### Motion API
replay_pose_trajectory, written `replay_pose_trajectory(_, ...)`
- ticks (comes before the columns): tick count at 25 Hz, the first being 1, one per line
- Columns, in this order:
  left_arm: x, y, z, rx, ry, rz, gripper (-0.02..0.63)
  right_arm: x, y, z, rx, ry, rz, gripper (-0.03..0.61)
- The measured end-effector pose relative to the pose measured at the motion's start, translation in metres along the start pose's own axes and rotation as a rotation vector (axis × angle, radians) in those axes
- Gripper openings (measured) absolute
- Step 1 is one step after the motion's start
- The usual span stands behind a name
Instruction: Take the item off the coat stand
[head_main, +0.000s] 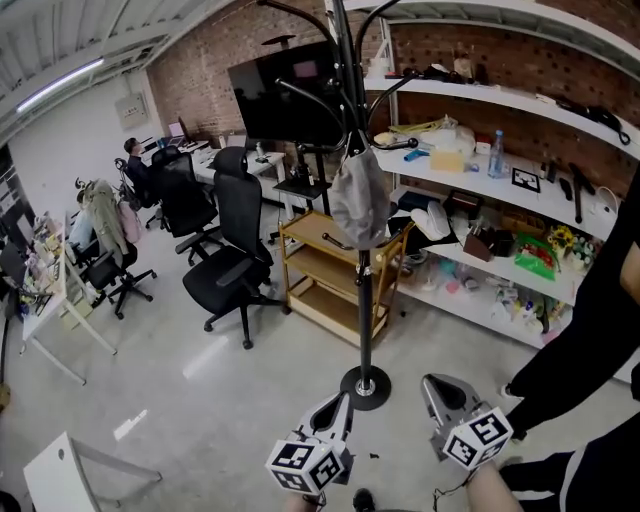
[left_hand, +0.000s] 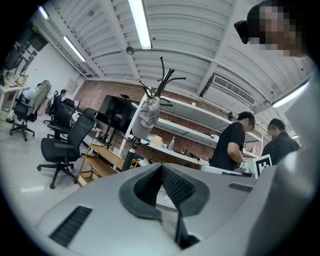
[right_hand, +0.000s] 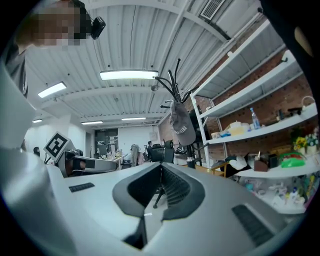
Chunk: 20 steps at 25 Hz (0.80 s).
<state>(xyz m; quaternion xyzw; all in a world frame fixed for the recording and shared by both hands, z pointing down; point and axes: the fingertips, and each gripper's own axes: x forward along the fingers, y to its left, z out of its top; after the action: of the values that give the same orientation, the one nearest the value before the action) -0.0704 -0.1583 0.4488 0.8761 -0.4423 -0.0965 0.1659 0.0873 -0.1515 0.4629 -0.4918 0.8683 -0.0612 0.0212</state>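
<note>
A grey cap (head_main: 358, 200) hangs on a black coat stand (head_main: 365, 310) with curved hooks on top and a round base on the floor. Both grippers are low in the head view, short of the stand and apart from it. My left gripper (head_main: 338, 404) points at the base, jaws shut and empty. My right gripper (head_main: 441, 386) sits just right of it, also shut with nothing held. In the left gripper view the cap (left_hand: 145, 119) hangs above my left gripper (left_hand: 161, 167). The right gripper view has the cap (right_hand: 183, 127) above my right gripper (right_hand: 161, 166).
A wooden trolley (head_main: 325, 270) stands just behind the stand, with black office chairs (head_main: 235, 260) to its left. White shelves (head_main: 500, 170) full of small items line the brick wall at right. A person in black (head_main: 590, 330) stands close at right; two others (left_hand: 232, 142) stand by the shelves.
</note>
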Motion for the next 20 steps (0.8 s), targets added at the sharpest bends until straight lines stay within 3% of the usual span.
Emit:
replay_pose_trajectory(11,0.027,0.018,0.002,0.033,0.036,-0.037,0.006,0.023,-0.011,-0.012,0.042,0.015,-0.047,0.009)
replay_pose_trajectory(20,0.062,0.016,0.018,0.090,0.020,-0.038,0.007,0.055,-0.026,-0.002,0.015,0.000,-0.015,0.009)
